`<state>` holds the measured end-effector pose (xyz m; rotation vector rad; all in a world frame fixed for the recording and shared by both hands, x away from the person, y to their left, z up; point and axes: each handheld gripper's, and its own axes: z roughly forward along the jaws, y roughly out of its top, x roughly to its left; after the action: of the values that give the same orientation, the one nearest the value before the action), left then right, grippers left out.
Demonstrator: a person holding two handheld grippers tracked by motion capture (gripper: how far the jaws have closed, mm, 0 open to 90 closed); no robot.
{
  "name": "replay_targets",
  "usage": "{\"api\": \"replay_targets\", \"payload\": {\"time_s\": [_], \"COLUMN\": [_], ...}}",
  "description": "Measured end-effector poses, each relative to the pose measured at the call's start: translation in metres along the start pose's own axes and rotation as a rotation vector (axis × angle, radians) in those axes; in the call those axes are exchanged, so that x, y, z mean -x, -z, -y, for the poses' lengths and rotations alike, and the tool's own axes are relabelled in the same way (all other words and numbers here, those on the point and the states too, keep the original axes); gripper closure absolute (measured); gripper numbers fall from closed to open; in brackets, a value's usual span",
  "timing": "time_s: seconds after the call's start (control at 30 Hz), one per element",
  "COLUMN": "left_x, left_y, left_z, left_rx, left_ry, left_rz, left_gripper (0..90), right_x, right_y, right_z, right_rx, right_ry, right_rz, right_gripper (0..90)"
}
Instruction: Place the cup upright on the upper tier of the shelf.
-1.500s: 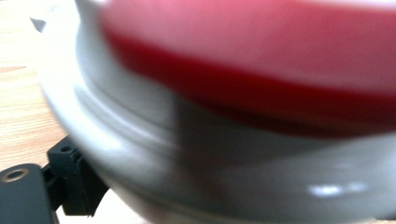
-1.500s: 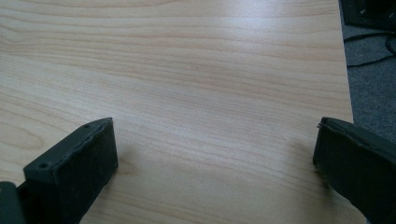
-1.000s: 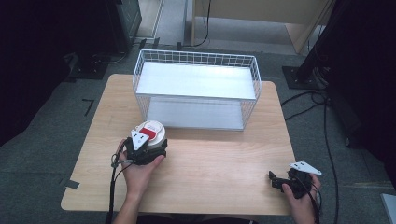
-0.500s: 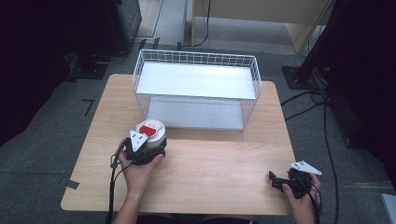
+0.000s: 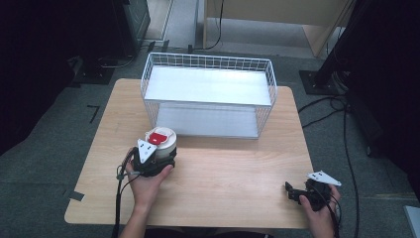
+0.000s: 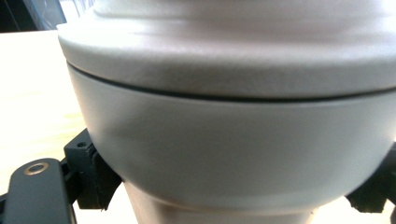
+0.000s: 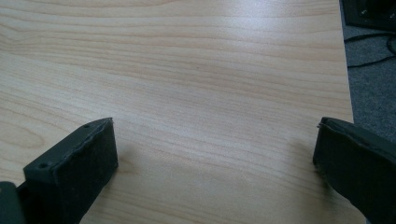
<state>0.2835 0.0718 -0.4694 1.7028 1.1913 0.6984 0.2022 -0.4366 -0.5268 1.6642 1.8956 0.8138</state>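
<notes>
Where grey carpet surrounds it, light wood bench [image 5: 223, 168] bearing white wire basket [image 5: 208, 94]; left gripper [image 5: 151, 158] fingers clenched round white canister [image 5: 161, 141]; right gripper [image 5: 297, 192] fingers [image 7: 74, 172] released.

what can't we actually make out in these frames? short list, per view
- High view: the left tongs sit under their grey plate, so the grip on the white container is hidden there.
- High view: the red patch on the container's top is too small to identify.
- Left gripper view: the container is cut off by the top and bottom edges; top and base unseen.
- High view: the right tongs are too small to judge their opening.
</notes>
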Motion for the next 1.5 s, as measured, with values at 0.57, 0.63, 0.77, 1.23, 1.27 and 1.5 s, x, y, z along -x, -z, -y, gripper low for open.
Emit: {"api": "replay_targets", "payload": {"time_s": [0.57, 0.63, 0.77, 1.23, 1.27, 1.5], "left_x": [0.006, 0.007, 0.008, 0.019, 0.02, 0.026], "left_y": [0.018, 0.017, 0.017, 0.017, 0.017, 0.014], "left_z": [-0.045, -0.05, -0.063, -0.104, -0.107, -0.125], "left_rx": [0.152, 0.159, 0.189, 0.269, 0.274, 0.311], "left_ry": [-0.03, -0.036, -0.035, -0.067, -0.07, -0.081], "left_rz": [0.029, 0.03, 0.035, 0.054, 0.054, 0.065], "left_gripper": [11.8, 11.8, 11.8, 11.8, 11.8, 11.9], "right_x": [0.0, 0.0, 0.0, 0.0, 0.0, 0.0], "right_y": [0.0, 0.0, 0.0, 0.0, 0.0, 0.0], "right_z": [0.0, 0.0, 0.0, 0.0, 0.0, 0.0], "right_rx": [0.0, 0.002, 0.002, 0.0, 0.0, 0.001], "right_ry": [0.0, -0.001, -0.001, 0.001, 0.001, 0.001], "right_rz": [0.0, 0.0, 0.0, -0.001, -0.001, -0.001], "right_gripper": [0.0, 0.0, 0.0, 0.0, 0.0, 0.0]}}
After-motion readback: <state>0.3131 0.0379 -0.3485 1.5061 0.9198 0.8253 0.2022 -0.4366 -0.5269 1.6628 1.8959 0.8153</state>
